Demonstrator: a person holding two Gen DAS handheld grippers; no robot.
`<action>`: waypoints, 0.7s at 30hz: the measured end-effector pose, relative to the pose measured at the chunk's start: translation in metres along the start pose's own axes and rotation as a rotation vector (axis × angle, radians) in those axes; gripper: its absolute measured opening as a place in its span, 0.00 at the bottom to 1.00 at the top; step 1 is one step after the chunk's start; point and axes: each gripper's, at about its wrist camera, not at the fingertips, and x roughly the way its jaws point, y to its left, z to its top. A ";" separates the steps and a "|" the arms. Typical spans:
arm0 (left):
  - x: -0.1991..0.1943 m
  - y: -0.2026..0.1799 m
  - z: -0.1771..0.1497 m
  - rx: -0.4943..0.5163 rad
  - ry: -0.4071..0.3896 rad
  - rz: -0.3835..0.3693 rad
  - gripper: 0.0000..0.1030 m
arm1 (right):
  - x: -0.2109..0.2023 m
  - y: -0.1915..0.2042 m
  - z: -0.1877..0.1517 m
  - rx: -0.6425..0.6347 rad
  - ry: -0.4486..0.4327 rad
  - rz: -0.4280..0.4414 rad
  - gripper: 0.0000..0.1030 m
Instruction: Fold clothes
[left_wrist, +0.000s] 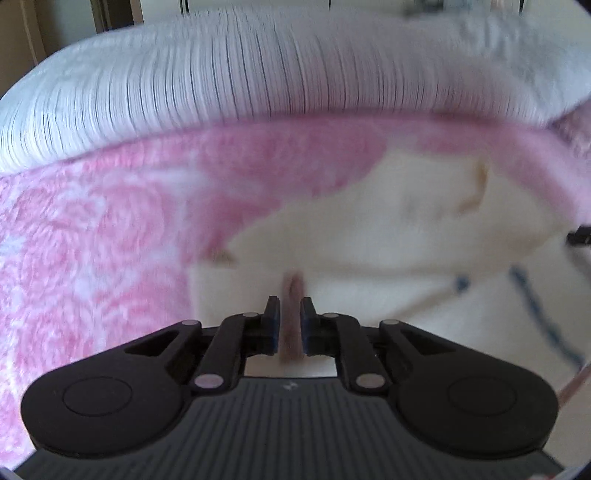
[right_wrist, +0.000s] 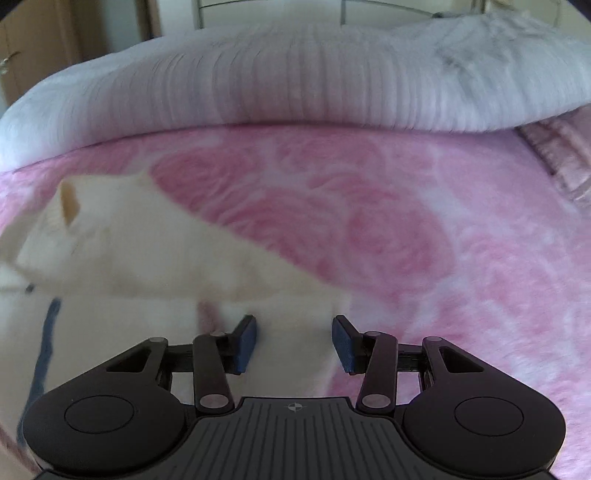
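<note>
A cream garment (left_wrist: 369, 229) lies spread on a pink rose-patterned blanket (left_wrist: 92, 240), blurred by motion. My left gripper (left_wrist: 289, 310) is shut on a thin pinkish-brown strip at the garment's near edge, which stands up between the pads. In the right wrist view the same garment (right_wrist: 129, 251) stretches from the left to under my right gripper (right_wrist: 294, 332). Its jaws stand apart above the garment's right end, with nothing pressed between the blue pads. A dark blue line (right_wrist: 44, 350) runs along the garment at the lower left.
A thick white ribbed duvet (right_wrist: 295, 81) is bunched across the far side of the bed. A pink quilted cover (right_wrist: 561, 162) shows at the right edge. The pink blanket (right_wrist: 424, 240) lies bare to the right of the garment. Wooden doors (right_wrist: 37, 48) stand behind.
</note>
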 end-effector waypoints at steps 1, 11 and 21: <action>0.001 0.003 0.003 -0.007 -0.020 -0.009 0.10 | -0.004 -0.001 0.005 0.004 -0.023 0.000 0.44; 0.044 0.029 0.033 -0.030 -0.007 0.030 0.04 | 0.018 -0.005 0.015 0.010 0.033 -0.033 0.44; 0.078 -0.021 0.037 0.190 0.043 -0.159 0.04 | 0.038 0.086 0.033 -0.359 0.015 0.205 0.38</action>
